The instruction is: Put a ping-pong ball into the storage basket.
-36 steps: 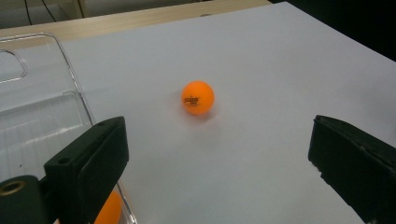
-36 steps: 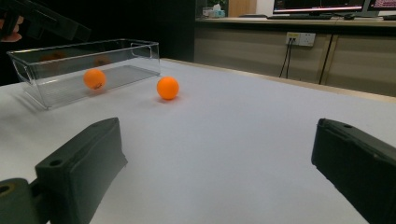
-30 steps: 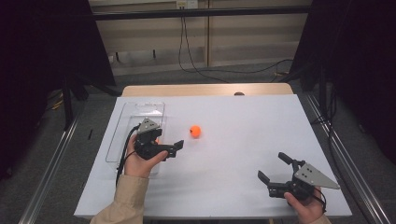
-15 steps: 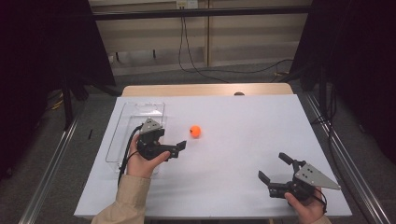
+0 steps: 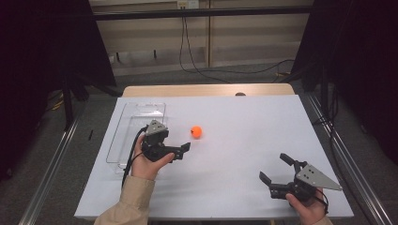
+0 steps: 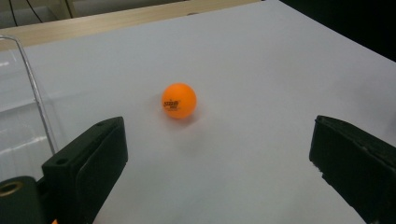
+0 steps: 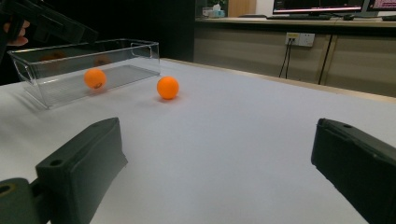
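An orange ball (image 5: 196, 131) lies on the white table (image 5: 244, 126), just right of a clear plastic box (image 5: 123, 136). My left gripper (image 5: 182, 151) is held low beside the box, open, its jaws pointing at the ball a short way off. In the left gripper view the ball (image 6: 179, 100) sits ahead between the wide-spread jaws, untouched. My right gripper (image 5: 273, 167) rests open near the front right of the table with nothing between its jaws. The right gripper view has the ball (image 7: 167, 87) far off beside the box (image 7: 116, 51); an orange patch (image 7: 95, 78) in the box wall may be a reflection.
The table's wooden far edge (image 5: 206, 90) runs behind the white top. Cables hang along the back wall. A metal rail (image 5: 338, 150) runs along the floor to the right. The left hand and its gripper (image 7: 46, 23) show beyond the box in the right gripper view.
My left gripper has edged to the right, closer to the ball. The ball and my right gripper have stayed where they were.
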`<state>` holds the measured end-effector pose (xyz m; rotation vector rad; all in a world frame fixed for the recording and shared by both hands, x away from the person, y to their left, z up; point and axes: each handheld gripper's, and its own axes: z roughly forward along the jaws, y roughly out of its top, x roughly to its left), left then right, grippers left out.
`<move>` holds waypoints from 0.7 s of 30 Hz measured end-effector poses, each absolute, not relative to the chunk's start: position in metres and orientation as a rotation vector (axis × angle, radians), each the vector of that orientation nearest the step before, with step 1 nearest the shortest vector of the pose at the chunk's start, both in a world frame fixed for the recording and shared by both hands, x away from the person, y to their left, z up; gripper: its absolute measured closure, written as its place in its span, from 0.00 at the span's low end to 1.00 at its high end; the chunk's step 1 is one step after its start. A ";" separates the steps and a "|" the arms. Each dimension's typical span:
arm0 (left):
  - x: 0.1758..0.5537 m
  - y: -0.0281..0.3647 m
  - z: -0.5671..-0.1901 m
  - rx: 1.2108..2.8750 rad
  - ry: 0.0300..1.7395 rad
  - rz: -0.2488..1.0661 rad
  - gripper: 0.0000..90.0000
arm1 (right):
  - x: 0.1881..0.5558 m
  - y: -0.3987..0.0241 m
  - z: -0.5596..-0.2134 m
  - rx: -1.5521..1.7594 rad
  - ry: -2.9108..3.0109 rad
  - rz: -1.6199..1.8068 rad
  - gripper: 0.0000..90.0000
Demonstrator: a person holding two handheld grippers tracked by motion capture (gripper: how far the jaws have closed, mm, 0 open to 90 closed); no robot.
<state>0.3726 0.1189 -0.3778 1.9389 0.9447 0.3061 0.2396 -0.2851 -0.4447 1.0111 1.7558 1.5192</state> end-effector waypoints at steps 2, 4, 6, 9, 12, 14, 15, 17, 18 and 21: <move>0.372 0.117 -0.378 1.935 0.950 0.305 0.05 | 0.239 -0.285 -0.445 1.013 1.755 1.521 0.02; 0.372 0.116 -0.379 1.934 0.950 0.310 0.05 | 0.240 -0.285 -0.445 1.012 1.755 1.520 0.02; 0.372 0.115 -0.380 1.940 0.948 0.311 0.05 | 0.240 -0.284 -0.445 1.009 1.757 1.521 0.02; 0.372 0.114 -0.381 1.946 0.950 0.311 0.05 | 0.240 -0.284 -0.445 1.009 1.758 1.523 0.02; 0.372 0.112 -0.382 1.947 0.949 0.309 0.05 | 0.240 -0.284 -0.445 1.007 1.759 1.524 0.02; 0.371 0.111 -0.383 1.952 0.944 0.308 0.05 | 0.240 -0.284 -0.444 1.008 1.758 1.524 0.02; 0.371 0.110 -0.383 1.953 0.945 0.307 0.05 | 0.240 -0.284 -0.444 1.009 1.758 1.525 0.02; 0.370 0.108 -0.384 1.954 0.944 0.300 0.05 | 0.240 -0.284 -0.444 1.011 1.756 1.528 0.02; 0.370 0.107 -0.384 1.951 0.944 0.302 0.05 | 0.241 -0.284 -0.444 1.011 1.756 1.529 0.02; 0.369 0.106 -0.386 1.968 0.941 0.301 0.05 | 0.241 -0.283 -0.444 1.009 1.758 1.529 0.02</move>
